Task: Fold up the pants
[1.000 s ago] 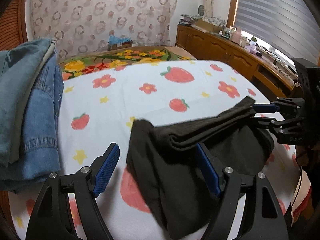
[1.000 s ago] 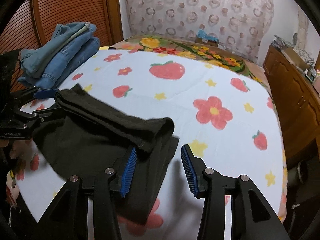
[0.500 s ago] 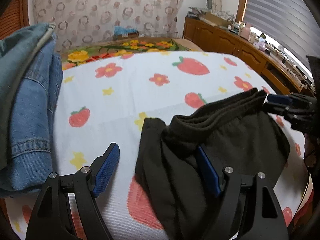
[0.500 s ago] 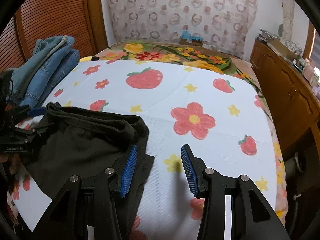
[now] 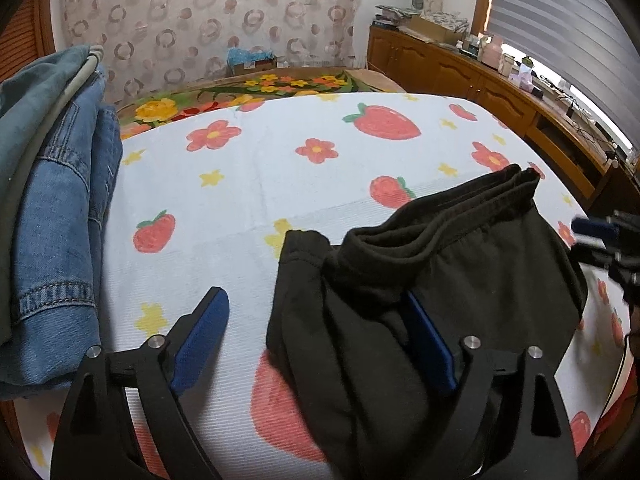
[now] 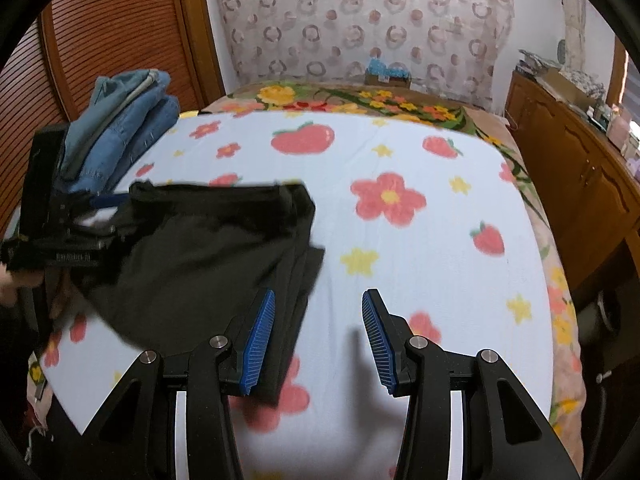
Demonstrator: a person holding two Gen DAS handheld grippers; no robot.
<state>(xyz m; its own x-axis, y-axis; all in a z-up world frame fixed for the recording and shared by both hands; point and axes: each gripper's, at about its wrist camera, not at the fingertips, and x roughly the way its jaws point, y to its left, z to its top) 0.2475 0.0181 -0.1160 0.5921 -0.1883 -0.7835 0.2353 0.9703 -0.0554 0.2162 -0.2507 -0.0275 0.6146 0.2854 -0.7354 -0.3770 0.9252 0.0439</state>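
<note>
Black pants [image 5: 480,272] lie folded on the strawberry-print blanket [image 5: 280,168]. My left gripper [image 5: 316,336] stands over their near end with its jaws opening. Bunched fabric lies against the right pad [image 5: 428,344], while the left pad [image 5: 204,332] is clear of the cloth. In the right wrist view the pants [image 6: 208,248] sit left of centre, with the left gripper [image 6: 112,216] at their far left end. My right gripper [image 6: 320,340] is open over bare blanket, and its left finger [image 6: 260,340] overlaps the pants' edge. It shows blurred at the right edge [image 5: 584,240] of the left wrist view.
A stack of folded blue jeans [image 5: 52,220] [image 6: 120,132] sits at the bed's left side. Wooden cabinets [image 5: 500,92] [image 6: 580,168] run along the right. A louvered wooden door [image 6: 100,40] stands behind the jeans. Open blanket [image 6: 400,240] stretches beyond the pants.
The pants have sunk from a lifted, draped pose to lying on the blanket. My right gripper has drawn away from their end. The left jaws have spread slightly wider.
</note>
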